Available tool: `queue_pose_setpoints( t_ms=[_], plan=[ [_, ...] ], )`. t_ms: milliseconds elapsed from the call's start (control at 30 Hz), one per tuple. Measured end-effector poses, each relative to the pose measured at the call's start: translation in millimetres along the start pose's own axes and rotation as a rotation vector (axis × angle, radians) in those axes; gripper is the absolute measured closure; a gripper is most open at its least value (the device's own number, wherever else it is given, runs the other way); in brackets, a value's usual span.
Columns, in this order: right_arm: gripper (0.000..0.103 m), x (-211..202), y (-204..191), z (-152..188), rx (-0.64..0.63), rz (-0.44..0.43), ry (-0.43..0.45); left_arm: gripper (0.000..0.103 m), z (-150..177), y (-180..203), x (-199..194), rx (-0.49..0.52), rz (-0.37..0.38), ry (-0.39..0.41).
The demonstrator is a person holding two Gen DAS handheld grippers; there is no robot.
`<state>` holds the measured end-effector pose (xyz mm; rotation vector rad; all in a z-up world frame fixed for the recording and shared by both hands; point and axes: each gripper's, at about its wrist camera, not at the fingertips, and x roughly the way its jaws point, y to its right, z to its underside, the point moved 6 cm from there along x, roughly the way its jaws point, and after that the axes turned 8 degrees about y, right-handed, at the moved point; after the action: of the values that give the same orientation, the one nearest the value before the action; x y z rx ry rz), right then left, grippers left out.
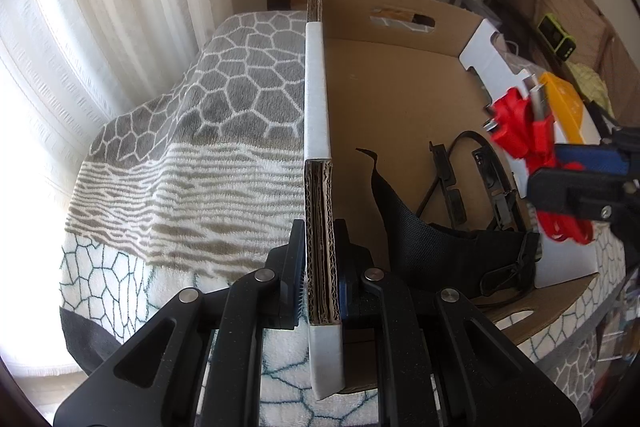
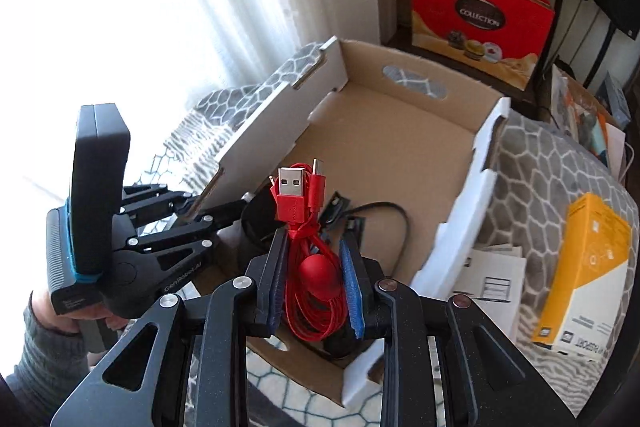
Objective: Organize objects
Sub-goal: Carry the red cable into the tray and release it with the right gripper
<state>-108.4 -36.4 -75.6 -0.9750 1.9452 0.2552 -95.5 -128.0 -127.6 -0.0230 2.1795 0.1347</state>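
Left tongs (image 1: 322, 267) pinch the side wall of the cardboard box (image 1: 316, 99). Right tongs (image 2: 316, 279) clamp a coiled red USB cable (image 2: 310, 247) above the box's near end. Black strap (image 1: 404, 227) lies inside.

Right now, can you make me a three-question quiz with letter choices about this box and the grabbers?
1. What is the left gripper clamping?
A. the brown cardboard box's side wall
B. the grey patterned blanket
C. a curtain

2. What colour is the coiled USB cable in the right gripper?
A. blue
B. red
C. green

3. What already lies inside the box?
A. nothing
B. black strap with buckles
C. yellow-and-white carton

Answers: 1 A, its fingers sit either side of the wall. 2 B, the bundle is red. 3 B, the strap rests on the box floor.
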Motion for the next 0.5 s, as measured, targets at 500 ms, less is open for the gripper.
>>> queue_pose_setpoints(
  t_ms=[500],
  plan=[
    [0.063,9,2,-3,0.139,-0.110,-0.006,0.090,-2,-4,-11,-0.050,0.048,0.018]
  ],
)
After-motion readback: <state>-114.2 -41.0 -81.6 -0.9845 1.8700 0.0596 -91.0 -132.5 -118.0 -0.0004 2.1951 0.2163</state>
